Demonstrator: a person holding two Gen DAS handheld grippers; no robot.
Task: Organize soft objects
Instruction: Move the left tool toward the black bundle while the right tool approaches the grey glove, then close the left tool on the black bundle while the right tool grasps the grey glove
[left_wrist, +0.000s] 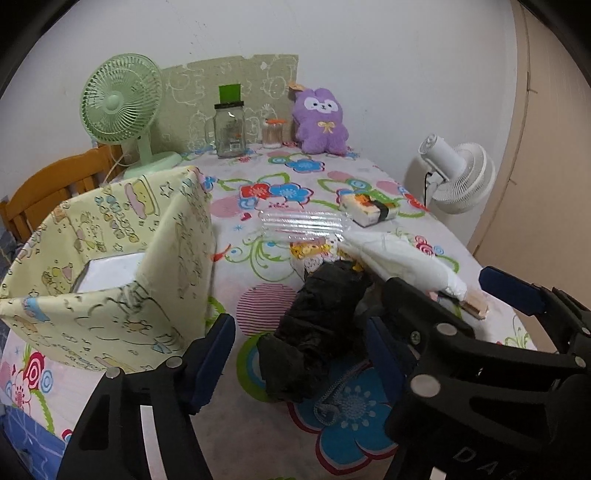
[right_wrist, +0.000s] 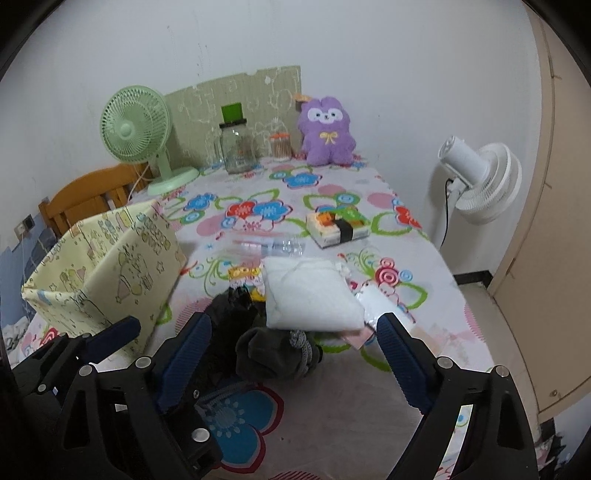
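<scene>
Here the left gripper (left_wrist: 299, 354) stood with its jaws apart, straddling the black crumpled cloth (left_wrist: 317, 325) at the near centre of the table (left_wrist: 258, 295); neither pad was seen pressing the fabric, so nothing was grasped. The right gripper (right_wrist: 295, 354) likewise stood released, its jaws wide on either side of the near end of the soft pile, where a grey drawstring pouch (right_wrist: 280, 350) lay under the near edge of a folded white cloth (right_wrist: 310, 295); contact with either could not be confirmed. Both grippers sat side by side over the same pile, the right one's fingers showing at the right of the left wrist view. Beyond the pile lay a small yellow patterned item (left_wrist: 310, 249), partly covered, then a clear plastic tray (left_wrist: 303, 223), and further right a tissue pack (right_wrist: 338, 227). To the left stood the pale yellow fabric bin (left_wrist: 110, 258), its visible white floor bare, which suggested that no soft object had yet been stowed. At the far edge a purple plush toy (left_wrist: 321, 122) sat upright against the wall, well apart from the bin, beside a glass jar (left_wrist: 229, 129) and a green desk fan (left_wrist: 122, 107). By this reading the task stood near its beginning, with the whole pile left to sort.
</scene>
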